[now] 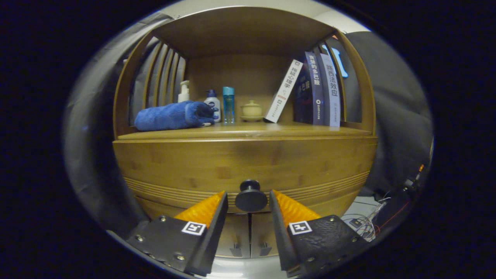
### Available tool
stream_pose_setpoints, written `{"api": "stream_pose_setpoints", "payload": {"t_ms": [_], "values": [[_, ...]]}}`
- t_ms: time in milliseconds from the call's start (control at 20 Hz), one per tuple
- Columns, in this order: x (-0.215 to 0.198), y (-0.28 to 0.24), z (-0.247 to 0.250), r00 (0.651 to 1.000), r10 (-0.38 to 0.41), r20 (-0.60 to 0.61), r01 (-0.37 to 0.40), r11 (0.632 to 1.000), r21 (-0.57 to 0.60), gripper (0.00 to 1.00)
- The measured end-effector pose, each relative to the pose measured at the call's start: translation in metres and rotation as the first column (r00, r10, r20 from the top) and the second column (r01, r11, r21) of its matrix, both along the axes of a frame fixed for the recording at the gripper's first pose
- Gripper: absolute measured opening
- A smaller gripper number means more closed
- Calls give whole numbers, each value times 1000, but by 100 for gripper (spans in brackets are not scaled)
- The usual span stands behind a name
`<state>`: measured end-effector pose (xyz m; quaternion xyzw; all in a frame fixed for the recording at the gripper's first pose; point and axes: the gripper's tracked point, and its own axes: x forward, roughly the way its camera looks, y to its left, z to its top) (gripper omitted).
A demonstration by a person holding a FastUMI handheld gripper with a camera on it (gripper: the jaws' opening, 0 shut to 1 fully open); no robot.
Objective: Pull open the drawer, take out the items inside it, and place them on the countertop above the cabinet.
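Reaching level toward the cabinet, jaws gaping either side of the drawer knob (251, 197) without touching it; drawer (244, 166) sitting closed beneath the tabletop (240, 131) bearing a rolled blue towel (174, 115).

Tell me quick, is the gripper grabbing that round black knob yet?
Gripper: open, one finger on each side of the drawer knob, gaps showing, not pressing it yet. It holds nothing.

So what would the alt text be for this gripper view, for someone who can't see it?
An open gripper flanks the round dark knob of a closed wooden drawer. On the countertop above: a rolled blue towel, bottles, a lidded pot and books.
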<state>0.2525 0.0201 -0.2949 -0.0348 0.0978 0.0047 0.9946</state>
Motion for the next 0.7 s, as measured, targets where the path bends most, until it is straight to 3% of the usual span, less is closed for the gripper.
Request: {"api": "stream_pose_setpoints", "payload": {"t_ms": [100,200,400,500,700], "values": [[9,6,2,999,27,23,-28,999,20,54],[5,5,3,999,5,35,-5,1000,5,44],[8,4,0,998,-36,57,37,999,-6,44],[8,5,-3,999,1,33,0,1000,-29,44],[4,4,-3,1000,20,9,-20,999,-49,34]]}}
